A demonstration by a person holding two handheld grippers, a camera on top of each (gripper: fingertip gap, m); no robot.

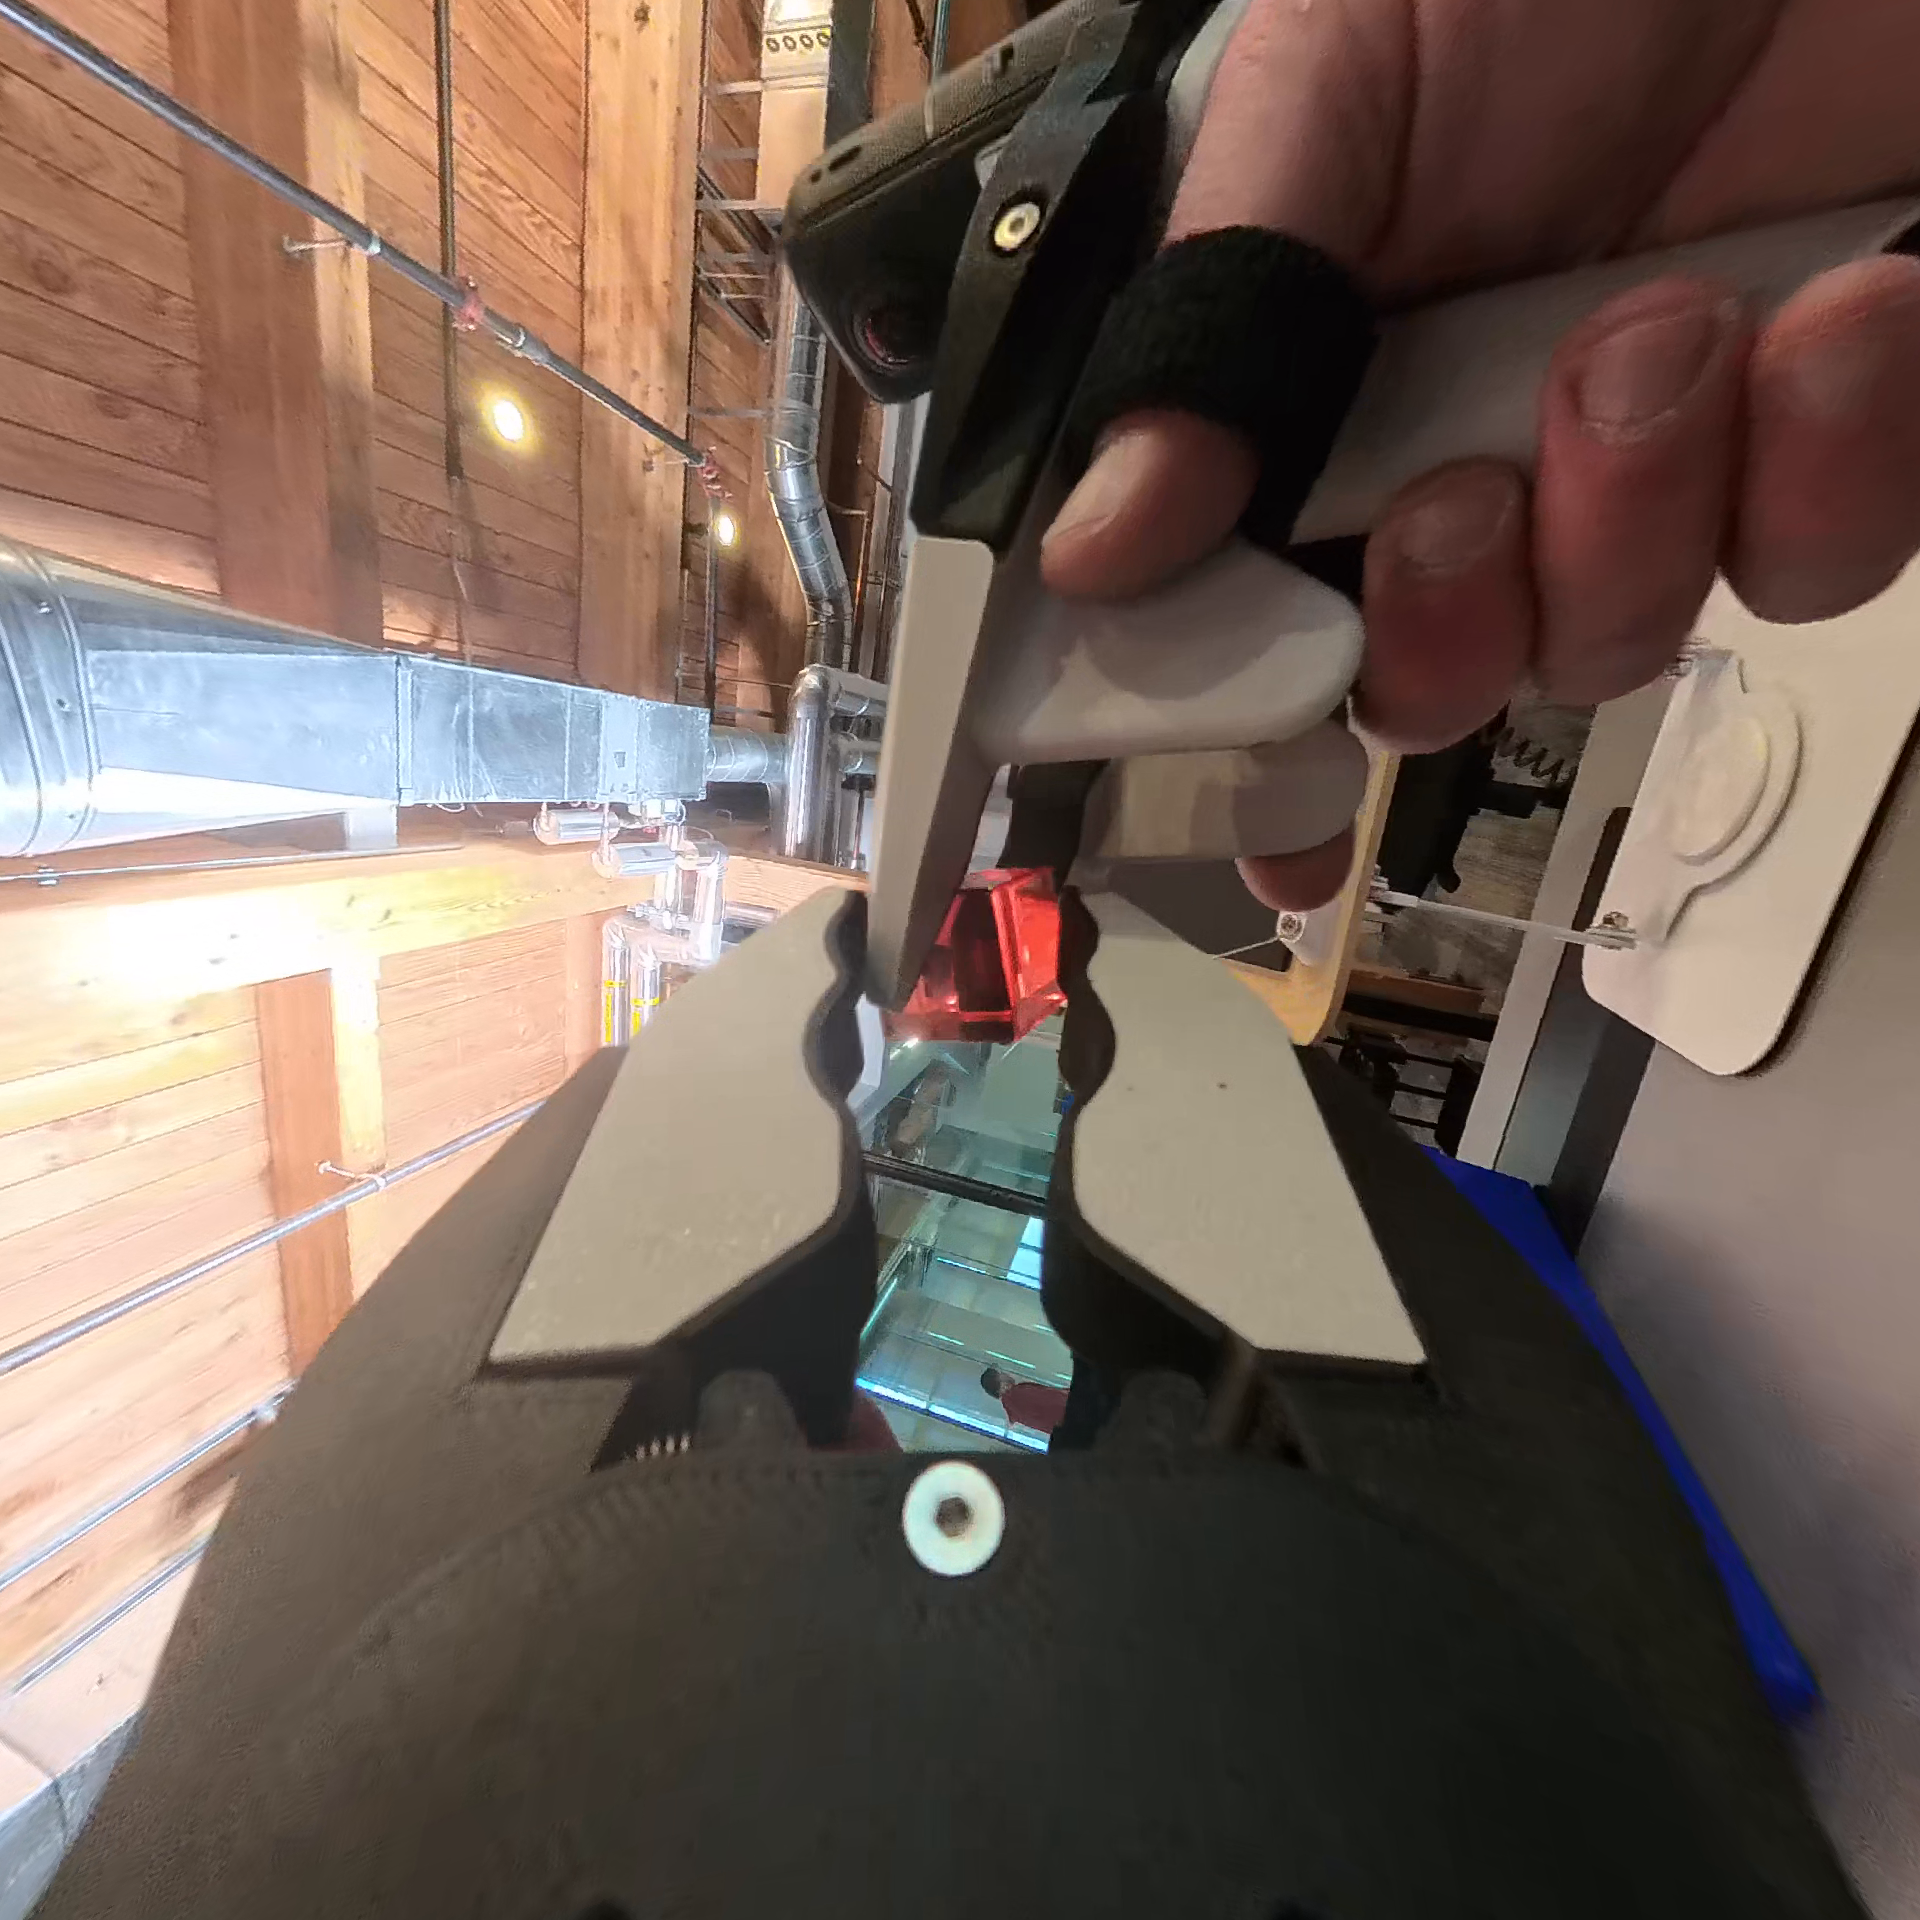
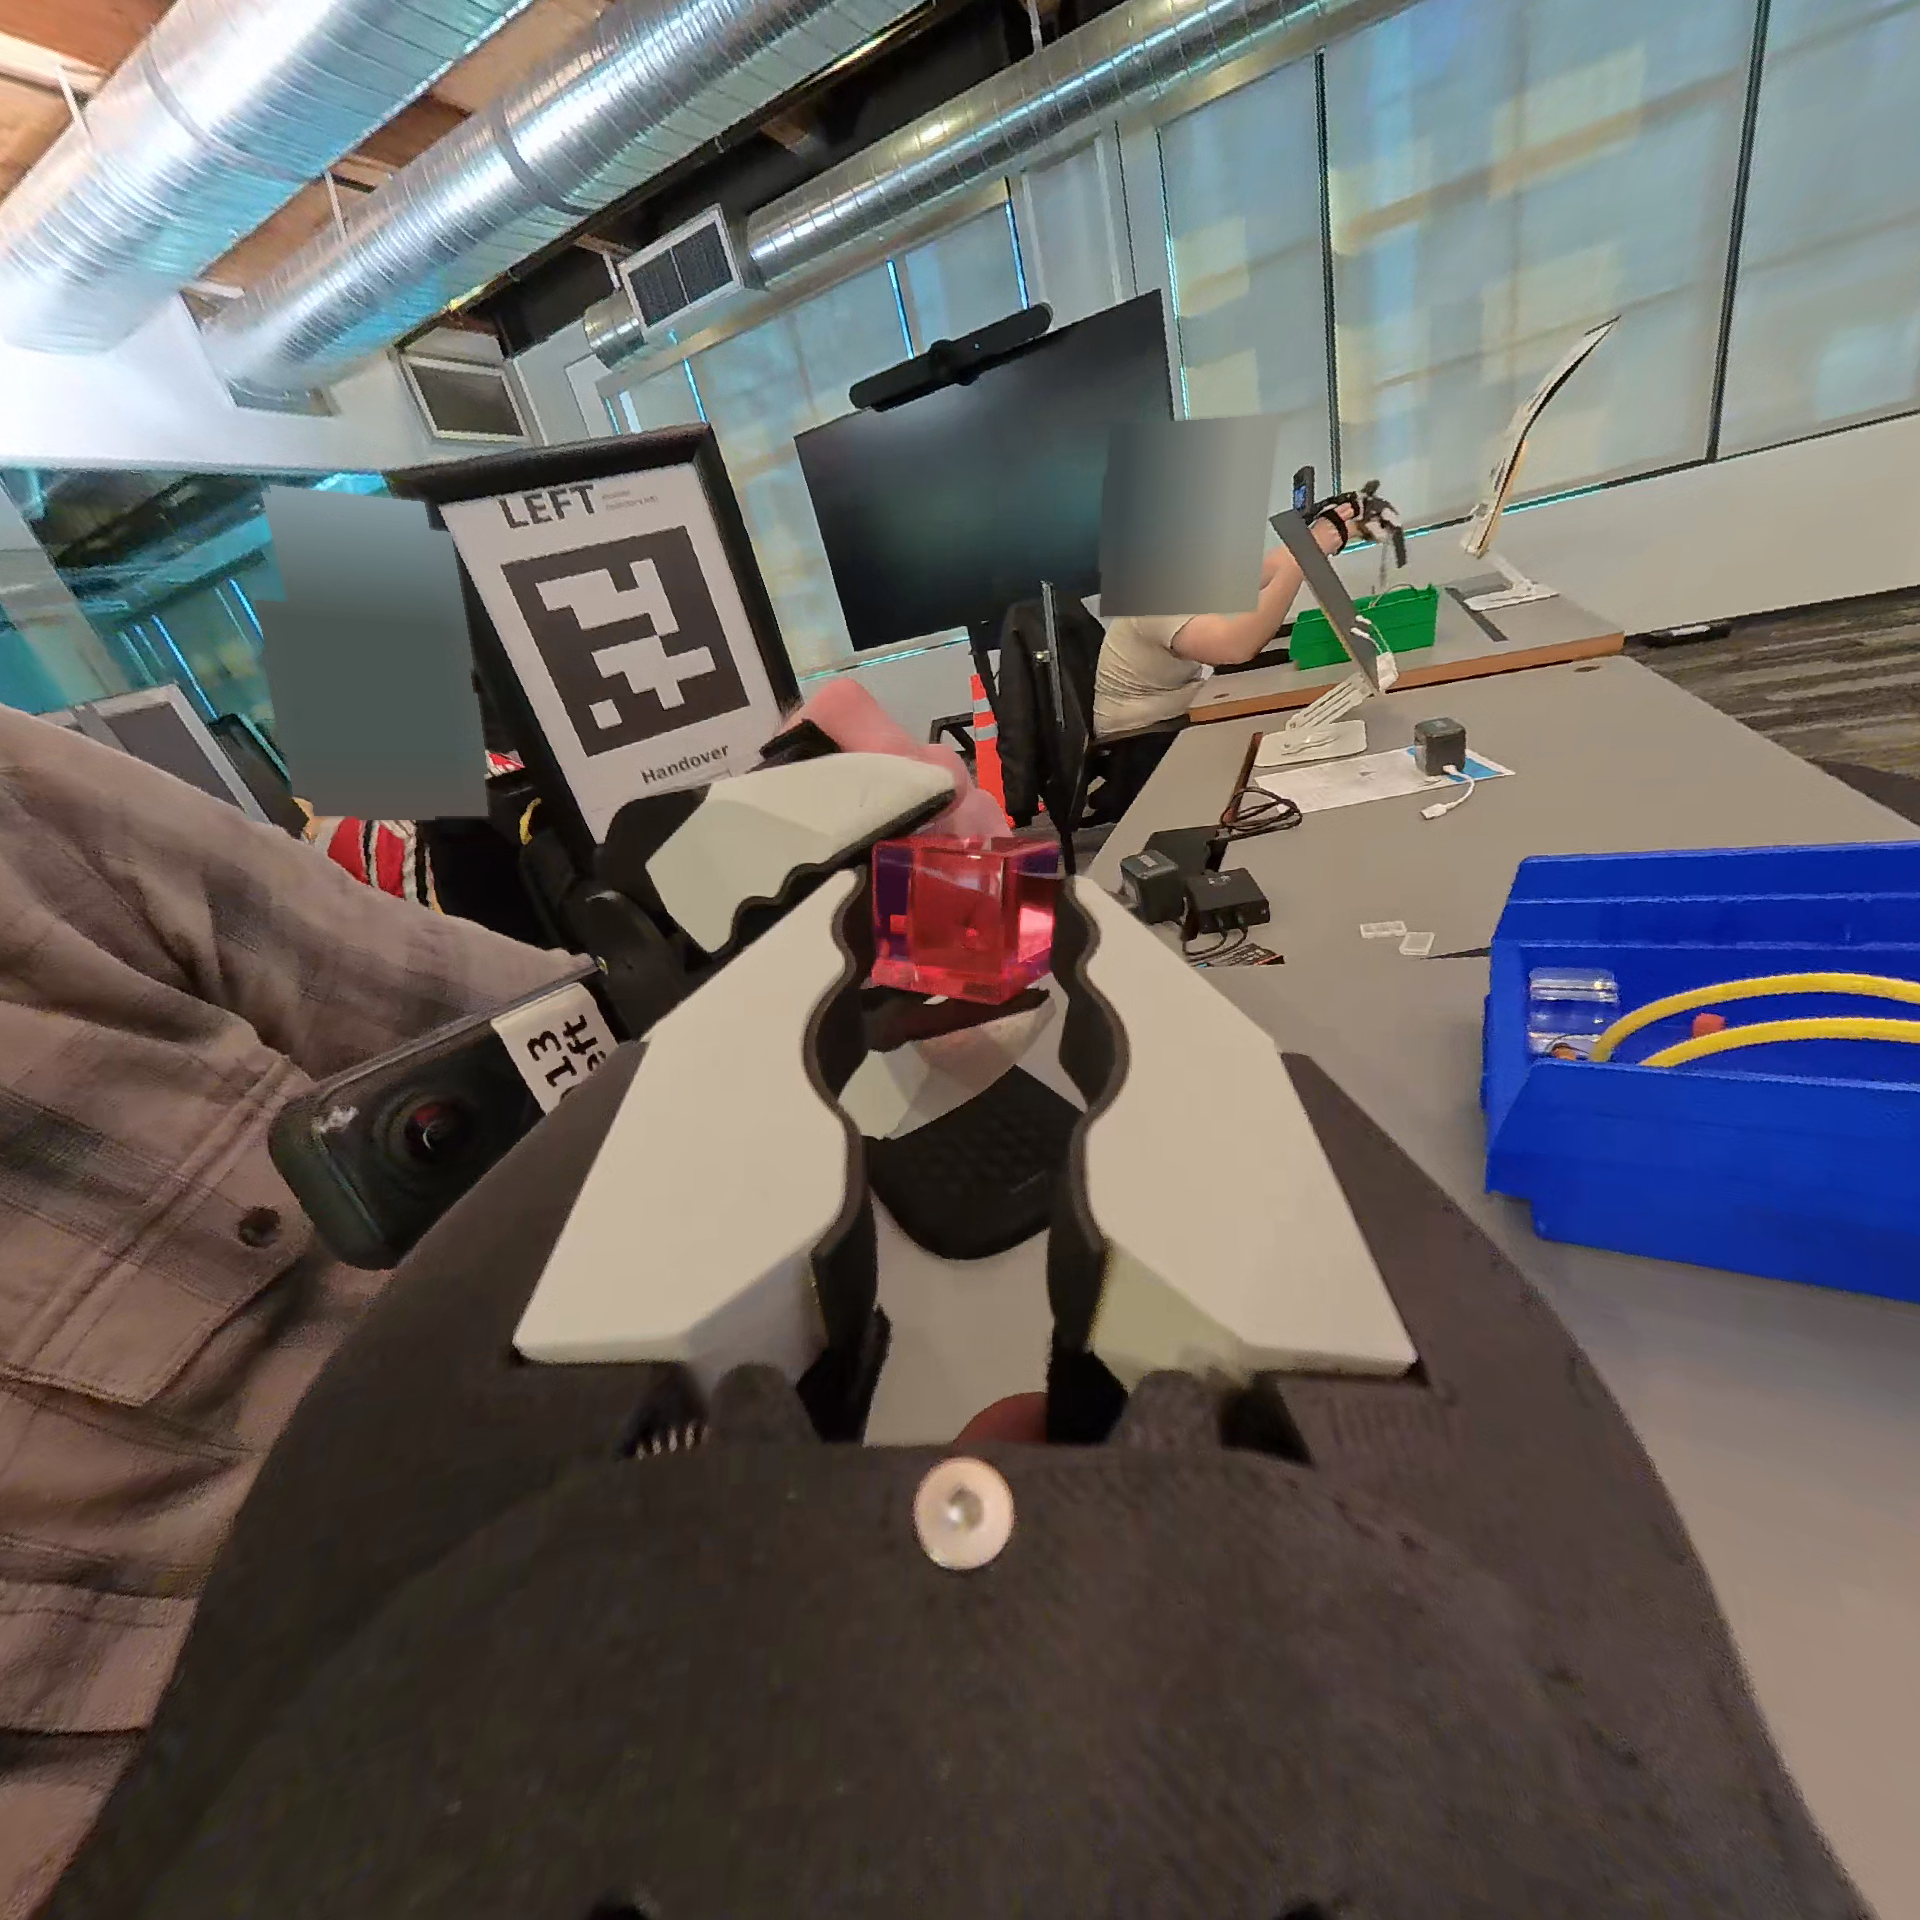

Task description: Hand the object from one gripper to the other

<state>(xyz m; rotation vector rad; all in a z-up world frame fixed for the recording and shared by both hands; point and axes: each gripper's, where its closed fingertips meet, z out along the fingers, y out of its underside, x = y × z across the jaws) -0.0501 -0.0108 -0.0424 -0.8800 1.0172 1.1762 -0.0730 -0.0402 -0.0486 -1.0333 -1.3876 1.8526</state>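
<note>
Red translucent plastic cube (image 1: 987, 961) sits at the fingertips of the left tool (image 1: 961, 971) in the left wrist view, the right tool's pale fingers crossing from above to clasp it too. Right wrist view: the cube (image 2: 961, 920) is pinched between the narrowed tips of the right tool (image 2: 961, 920), the left tool (image 2: 831, 821) reaching in from the left, both gripping above the grey table (image 2: 1455, 1039)

In the left wrist view, the right gripper's near finger (image 1: 925, 769) covers the left side of the red cube (image 1: 992, 961), and its far finger is mostly hidden behind. The picture's top and right edges cut off the hand (image 1: 1558, 416). In the right wrist view, the blue bin (image 2: 1662, 1143) is cut at the right edge, and the small clear pieces (image 2: 1397, 933) near the bin's far corner are too small to tell.
</note>
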